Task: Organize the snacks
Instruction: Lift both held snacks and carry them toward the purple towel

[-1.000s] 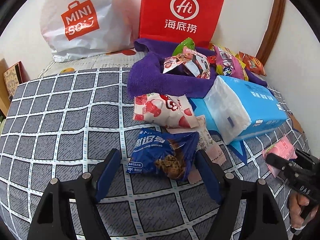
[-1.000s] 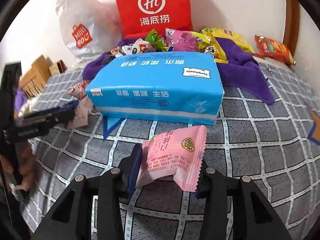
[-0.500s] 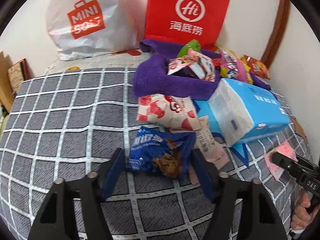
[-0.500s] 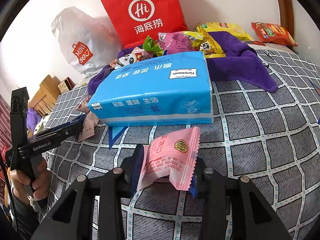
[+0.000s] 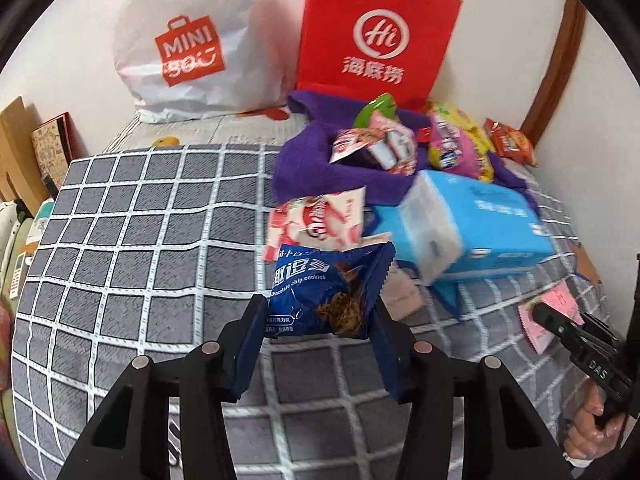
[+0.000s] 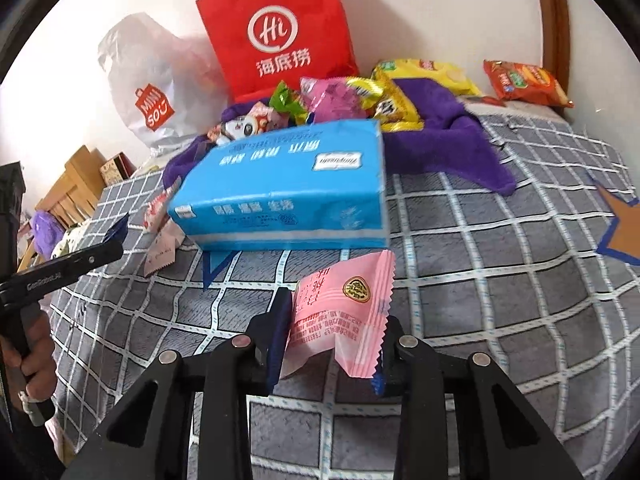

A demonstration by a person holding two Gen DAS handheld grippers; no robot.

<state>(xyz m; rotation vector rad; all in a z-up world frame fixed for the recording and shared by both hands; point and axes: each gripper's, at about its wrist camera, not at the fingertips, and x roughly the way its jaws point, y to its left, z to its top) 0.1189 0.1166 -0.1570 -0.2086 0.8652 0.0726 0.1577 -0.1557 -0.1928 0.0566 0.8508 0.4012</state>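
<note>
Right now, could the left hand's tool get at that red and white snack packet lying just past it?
Probably not yet. The left gripper is shut on the blue cookie packet, which fills the space between its fingers. The red and white packet lies unobstructed just beyond, on the checked bedcover.

A bed [image 5: 140,220] spread with a grey, white-gridded cover sits against a plain white wall [image 6: 440,12] — a curved brown wooden headboard [image 5: 556,60] at its far corner, light wooden furniture [image 6: 76,184] alongside.
</note>
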